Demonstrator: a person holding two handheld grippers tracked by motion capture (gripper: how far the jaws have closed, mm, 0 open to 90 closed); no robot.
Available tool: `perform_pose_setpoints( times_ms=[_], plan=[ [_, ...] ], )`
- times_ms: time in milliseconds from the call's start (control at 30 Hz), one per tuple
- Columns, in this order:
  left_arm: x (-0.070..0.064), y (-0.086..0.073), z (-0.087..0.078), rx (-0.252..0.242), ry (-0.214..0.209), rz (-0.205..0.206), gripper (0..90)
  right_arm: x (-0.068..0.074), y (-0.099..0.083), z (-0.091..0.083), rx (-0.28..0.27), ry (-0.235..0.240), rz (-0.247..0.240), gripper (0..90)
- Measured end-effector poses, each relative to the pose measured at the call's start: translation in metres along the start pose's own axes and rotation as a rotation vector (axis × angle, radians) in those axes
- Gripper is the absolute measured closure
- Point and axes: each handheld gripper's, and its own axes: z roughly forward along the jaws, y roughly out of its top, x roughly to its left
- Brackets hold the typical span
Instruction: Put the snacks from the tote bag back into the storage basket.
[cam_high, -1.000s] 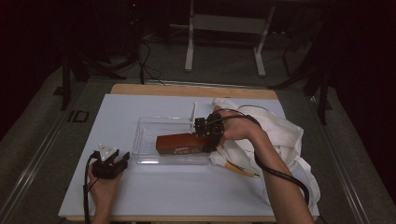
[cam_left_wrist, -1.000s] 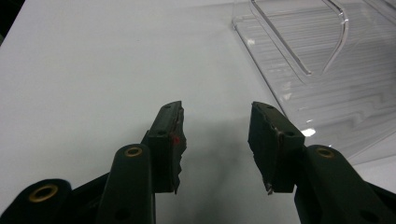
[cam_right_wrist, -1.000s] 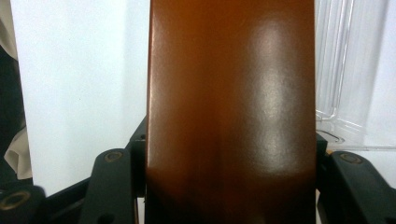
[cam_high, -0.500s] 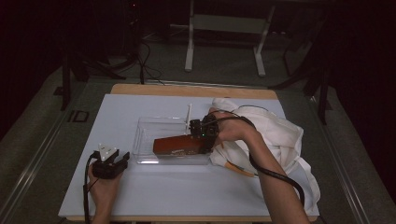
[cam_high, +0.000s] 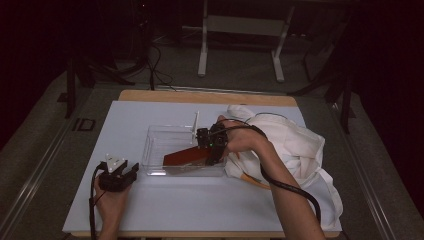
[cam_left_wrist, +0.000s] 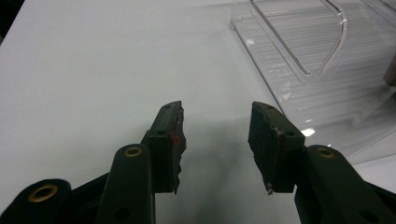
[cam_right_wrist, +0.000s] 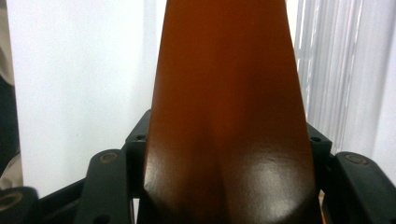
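A flat, reddish-brown leathery piece (cam_high: 186, 156) lies at the centre of the high view, tilted inside a clear ribbed plastic tray (cam_high: 161, 144), its right end raised and its left end low near the tray floor. The right gripper (cam_high: 210, 149) is clenched on that raised end; in the right gripper view the brown piece (cam_right_wrist: 224, 116) runs up the middle of the frame between the two black jaws, which press against its sides at the bottom. A thin clear divider (cam_high: 194, 126) stands upright at the tray's upper edge. Right of the tray, a crumpled white cloth (cam_high: 295, 147) spreads over the pale table top (cam_high: 200, 200), touching the tray's right end. At lower left of the high view, the left gripper (cam_high: 119, 176) rests on the table, well apart from the brown piece; in the left gripper view its jaws stand spread with nothing between them, the tray (cam_left_wrist: 327, 70) at upper right.
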Motion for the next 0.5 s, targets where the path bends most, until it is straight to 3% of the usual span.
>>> perform_pose_setpoints(
  times_ms=[233, 500],
  plan=[
    [0.0001, 0.0, 0.0, -0.002, -0.002, -0.002, 55.3, 0.0, 0.0033, 0.0018, -0.023, 0.028, 0.014, 32.8],
    [-0.0002, 0.0, 0.0001, 0.0, 0.0, 0.001, 55.3, 0.0009, -0.0031, -0.0048, -0.037, 0.029, 0.018, 33.4]
  ],
)
